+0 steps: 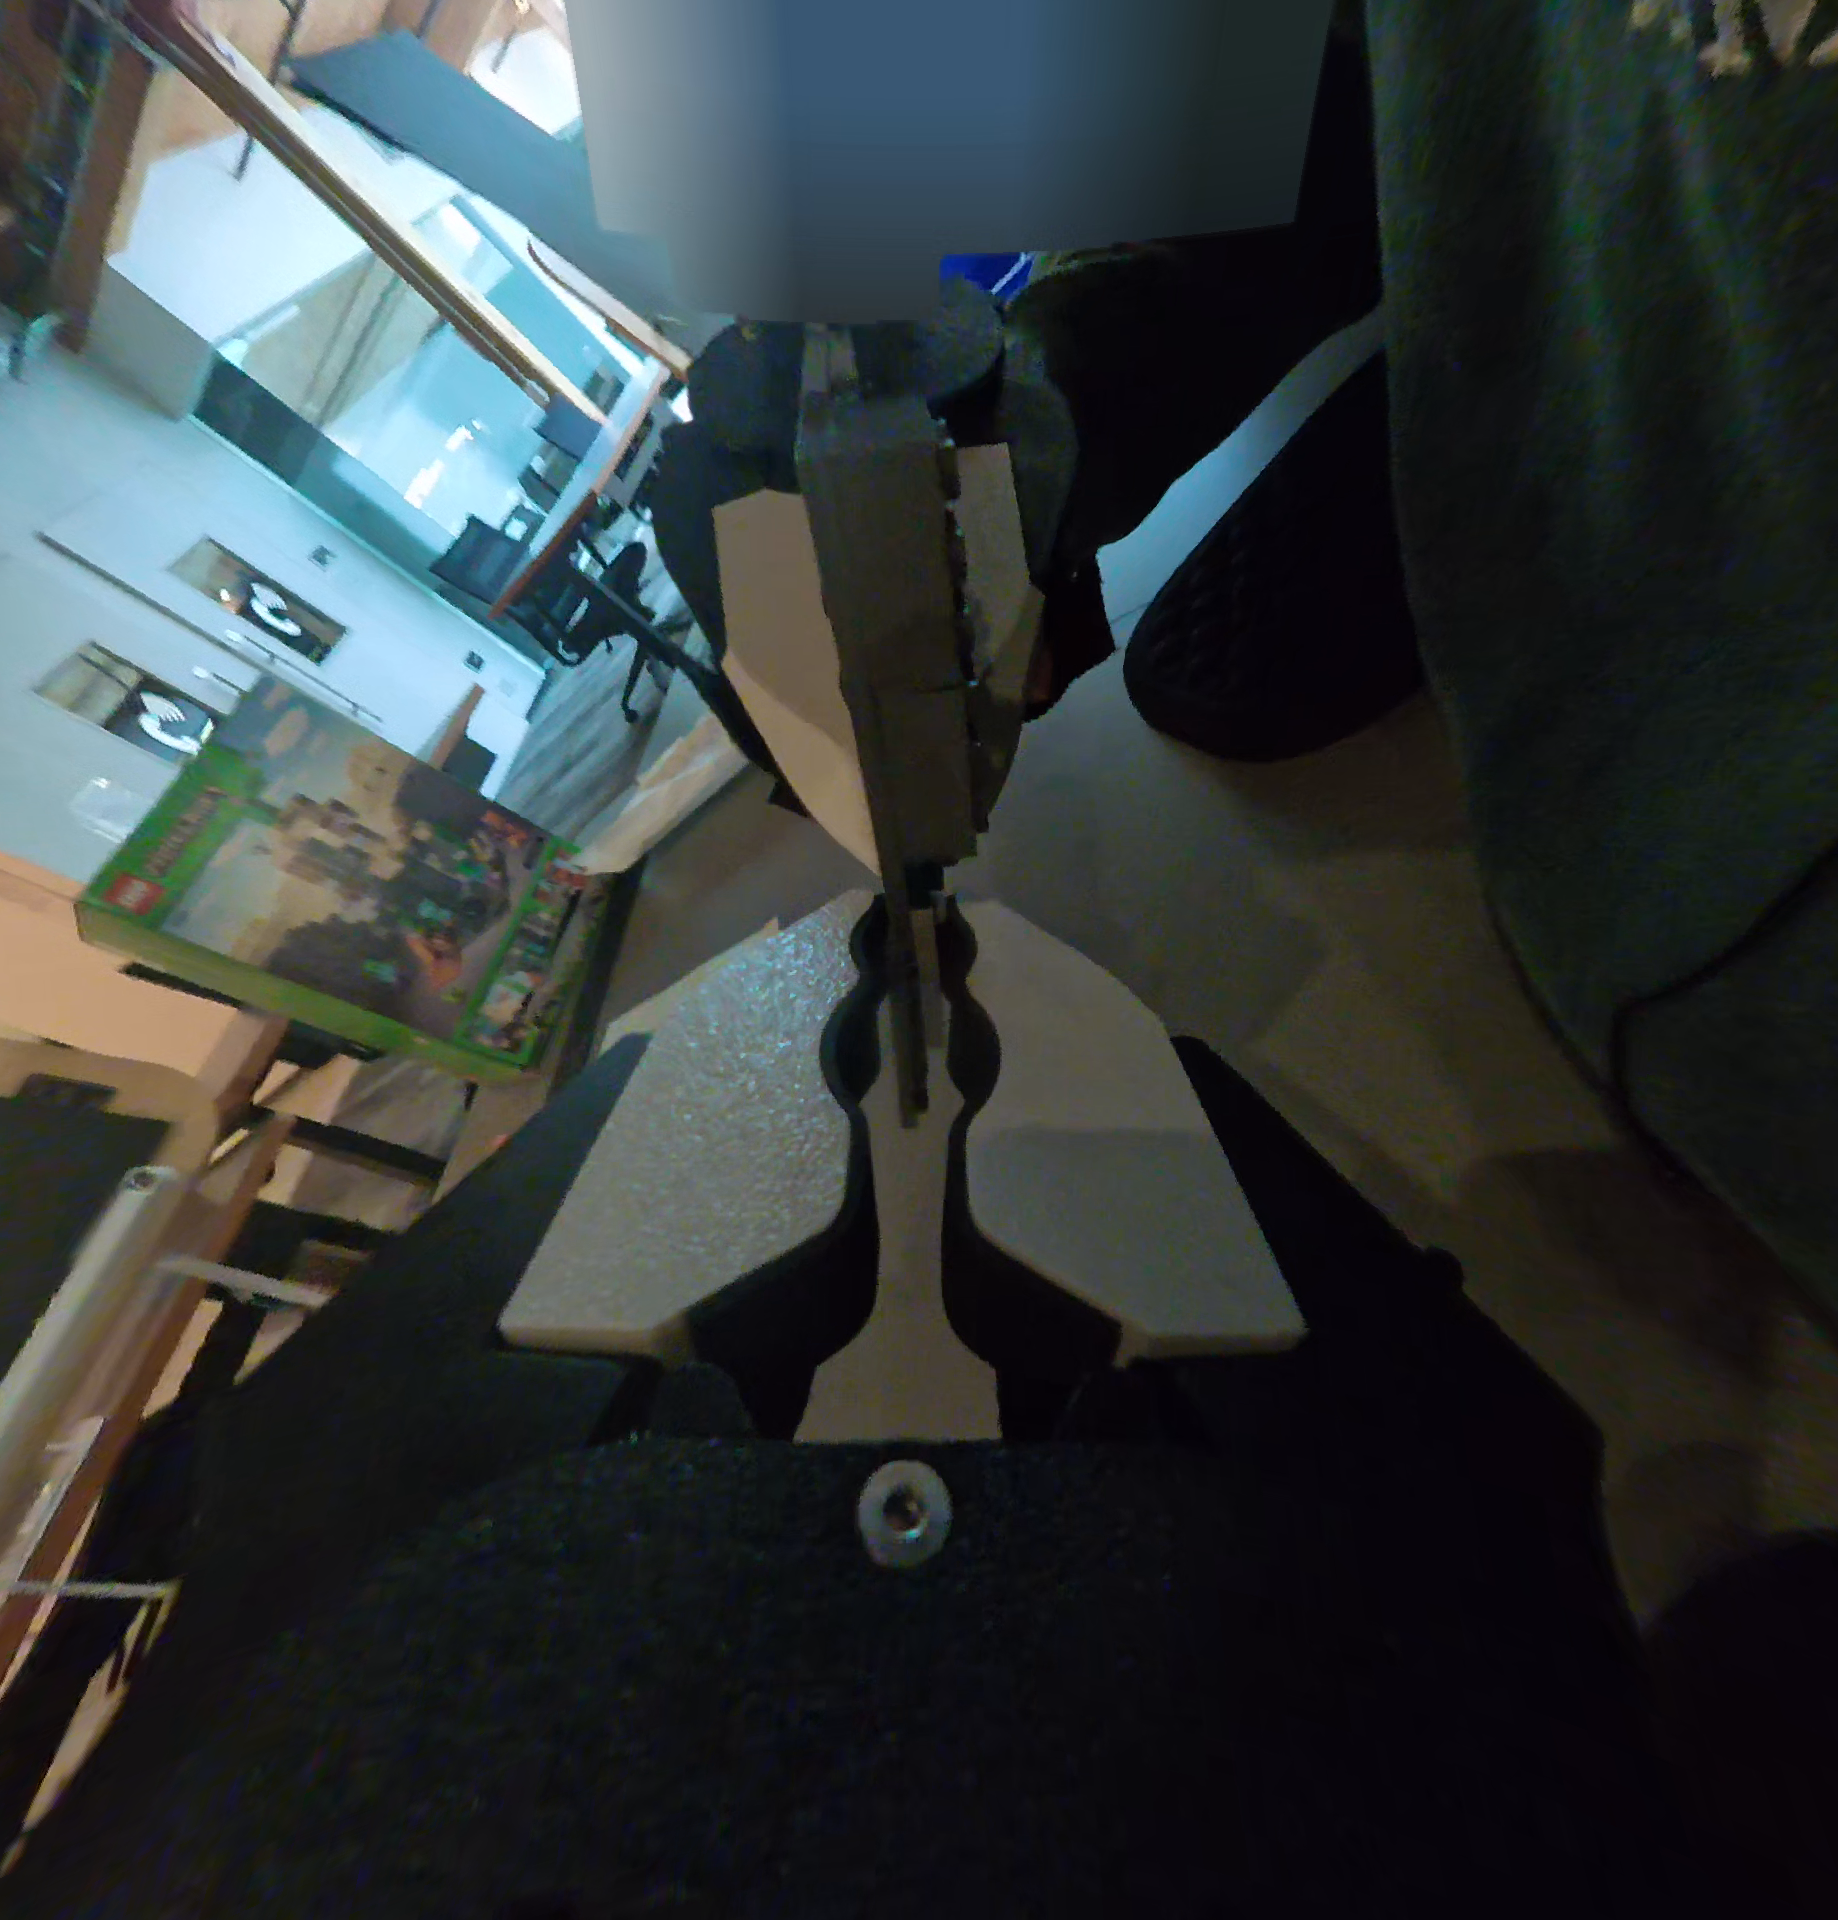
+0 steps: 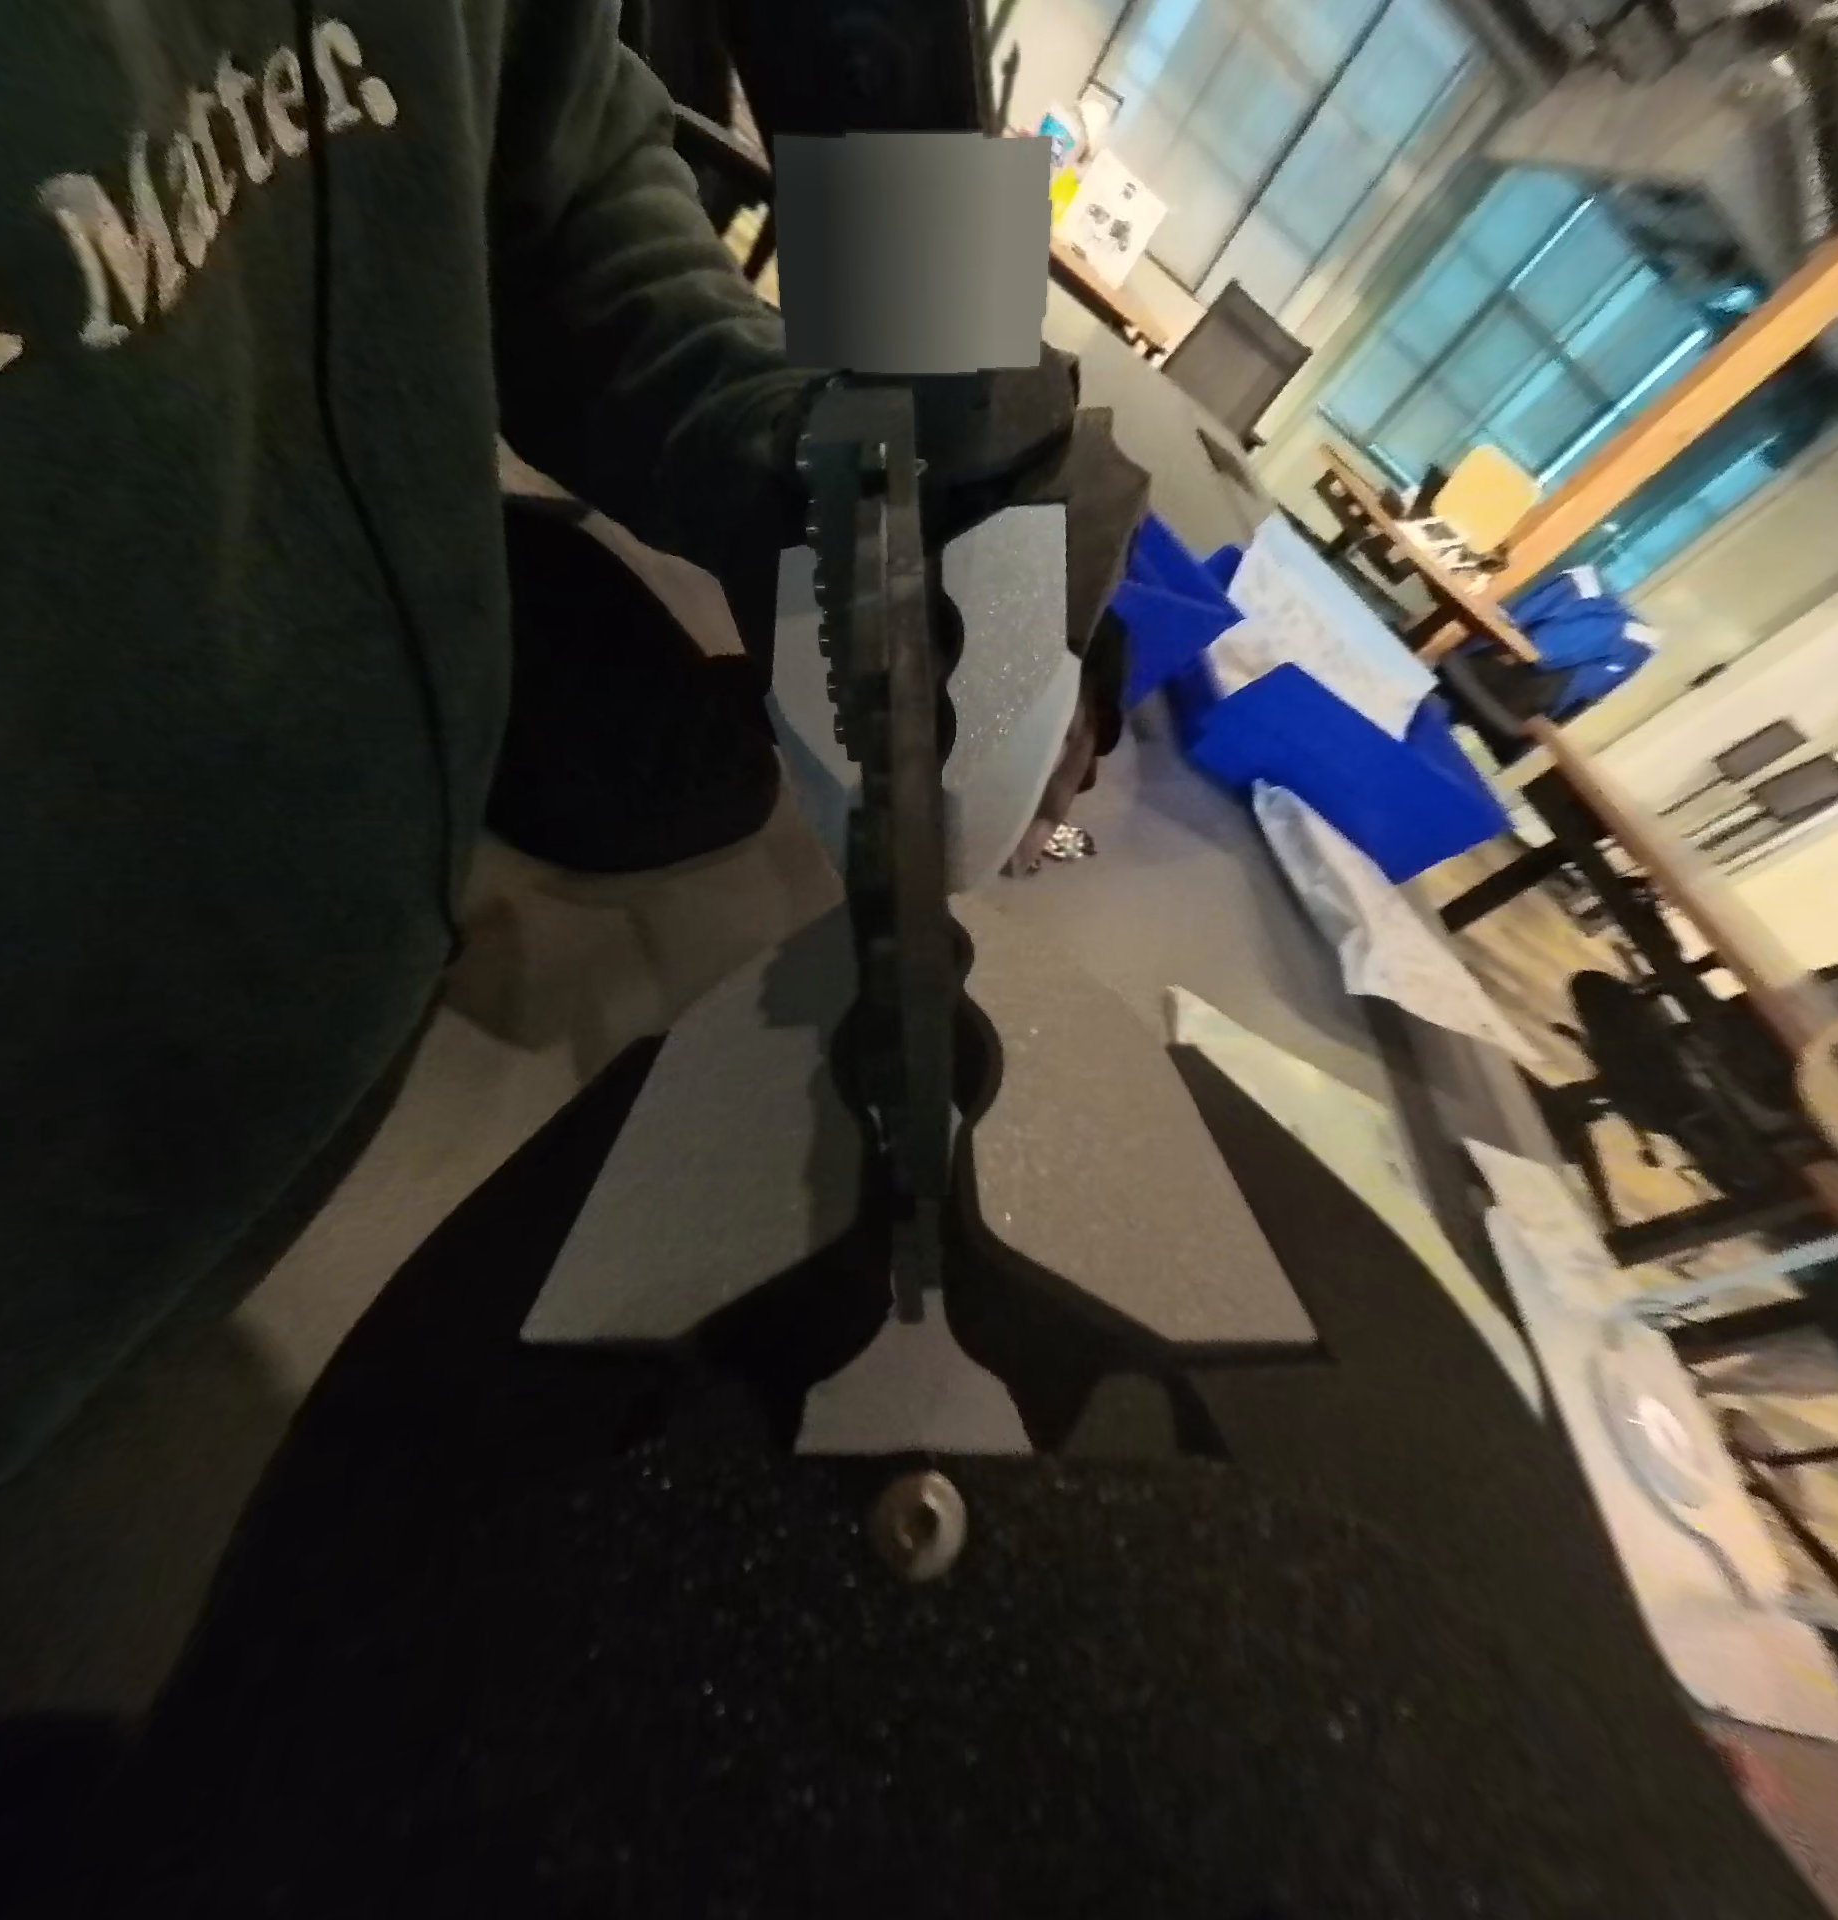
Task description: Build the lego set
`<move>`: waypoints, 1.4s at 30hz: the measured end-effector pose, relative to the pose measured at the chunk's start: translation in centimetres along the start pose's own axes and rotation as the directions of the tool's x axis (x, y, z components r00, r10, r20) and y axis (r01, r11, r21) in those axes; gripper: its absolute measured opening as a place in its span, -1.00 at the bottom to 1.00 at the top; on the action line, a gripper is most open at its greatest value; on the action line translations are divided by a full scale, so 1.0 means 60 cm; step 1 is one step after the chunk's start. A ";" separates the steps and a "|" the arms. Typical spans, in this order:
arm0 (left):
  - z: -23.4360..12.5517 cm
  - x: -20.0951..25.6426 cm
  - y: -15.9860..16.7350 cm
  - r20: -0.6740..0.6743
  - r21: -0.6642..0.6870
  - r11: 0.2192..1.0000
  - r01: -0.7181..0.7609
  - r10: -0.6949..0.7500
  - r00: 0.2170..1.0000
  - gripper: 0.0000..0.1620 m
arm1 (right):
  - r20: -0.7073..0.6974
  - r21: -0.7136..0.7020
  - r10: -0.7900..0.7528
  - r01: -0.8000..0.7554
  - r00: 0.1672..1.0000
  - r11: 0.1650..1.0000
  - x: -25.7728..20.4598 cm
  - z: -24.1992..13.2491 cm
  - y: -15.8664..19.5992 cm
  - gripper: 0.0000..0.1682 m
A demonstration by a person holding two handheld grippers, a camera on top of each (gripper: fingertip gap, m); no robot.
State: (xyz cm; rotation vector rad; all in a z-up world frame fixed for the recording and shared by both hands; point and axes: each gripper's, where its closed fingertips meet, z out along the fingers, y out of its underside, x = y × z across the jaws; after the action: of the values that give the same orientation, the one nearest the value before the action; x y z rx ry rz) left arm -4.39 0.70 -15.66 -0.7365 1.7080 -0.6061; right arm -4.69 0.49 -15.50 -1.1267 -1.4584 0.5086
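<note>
Both grippers were raised off the table and faced each other, gripping one long dark grey lego plate assembly (image 1: 899, 644) from its two ends. In the left wrist view the left gripper (image 1: 913, 997) sat at the centre of the frame with its white fingers (image 1: 728, 1122) drawn in narrow, pinching the near end of the piece edge-on. The assembly ran up the middle of the frame to the right gripper (image 1: 884, 416), whose black body showed just under the blurred patch at the top.

In the right wrist view the same plate (image 2: 899, 831) stood as a thin vertical strip in the centre, with studs along its left edge. The right gripper (image 2: 910, 1195) was closed narrowly on its lower end, and the left gripper (image 2: 894, 499) was clamped on the far end in the upper middle.

A person in a dark green hoodie (image 2: 198, 623) filled the left side of that frame, and one sleeve (image 2: 624, 343) reached across toward the far gripper.

The lego box (image 1: 354, 914), green-edged, lay at the left of the left wrist view on a pale table (image 1: 21, 977). Blue bags (image 2: 1310, 727) and white sheets (image 2: 1320, 634) lay on the grey surface (image 2: 1154, 935) at the right of the right wrist view.
</note>
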 end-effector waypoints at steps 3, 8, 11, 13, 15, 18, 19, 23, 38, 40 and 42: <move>0.002 -0.003 0.010 0.013 -0.034 0.999 0.029 -0.028 1.000 -0.90 | -0.002 0.028 0.010 -0.010 1.000 1.000 0.005 0.003 0.007 -0.92; 0.003 -0.007 0.015 0.014 -0.036 0.993 0.116 -0.116 0.993 -0.90 | -0.061 0.066 0.008 -0.004 0.998 0.998 0.013 0.008 -0.001 -0.92; 0.010 -0.003 0.016 0.012 -0.043 0.992 0.117 -0.117 0.993 -0.90 | -0.037 0.067 0.003 -0.001 0.999 0.998 0.006 0.011 -0.007 -0.91; 0.011 -0.004 0.016 0.013 -0.047 0.991 0.126 -0.126 0.992 -0.90 | -0.033 0.061 0.029 -0.027 0.999 0.998 0.008 0.011 -0.006 -0.90; 0.012 -0.004 0.016 0.013 -0.061 0.990 0.124 -0.123 0.992 -0.90 | -0.033 0.048 0.036 -0.035 0.999 0.998 0.008 0.011 -0.003 -0.91; 0.013 -0.001 0.018 -0.009 -0.069 0.987 0.146 -0.147 0.989 -0.90 | -0.018 0.072 0.074 -0.073 0.997 0.995 0.007 0.010 -0.002 -0.91; 0.013 -0.003 0.019 0.001 -0.070 0.986 0.150 -0.150 0.989 -0.85 | -0.015 0.082 0.081 -0.080 0.997 0.993 0.008 0.010 -0.003 -0.91; 0.004 -0.006 0.010 0.004 -0.032 0.980 0.196 -0.196 0.981 -0.85 | 0.003 0.108 0.105 -0.105 0.994 0.989 0.009 0.008 -0.004 -0.91; 0.003 -0.002 0.004 -0.037 -0.078 0.982 0.173 -0.176 0.984 -0.91 | -0.009 0.106 0.111 -0.110 0.994 0.988 0.012 0.012 0.007 -0.77; 0.006 -0.002 0.003 -0.042 -0.098 0.982 0.159 -0.164 0.986 -0.90 | -0.005 0.086 0.087 -0.087 0.996 0.993 0.006 0.014 0.010 -0.83; 0.005 -0.006 0.002 -0.039 -0.102 0.980 0.170 -0.174 0.984 -0.91 | -0.026 0.088 0.074 -0.072 0.997 0.994 0.009 0.011 0.009 -0.90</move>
State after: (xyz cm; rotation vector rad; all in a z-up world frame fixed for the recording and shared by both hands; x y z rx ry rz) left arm -4.05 1.03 -15.55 -0.9540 1.7396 -0.6667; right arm -5.06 1.39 -15.80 -1.1167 -1.3606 0.5990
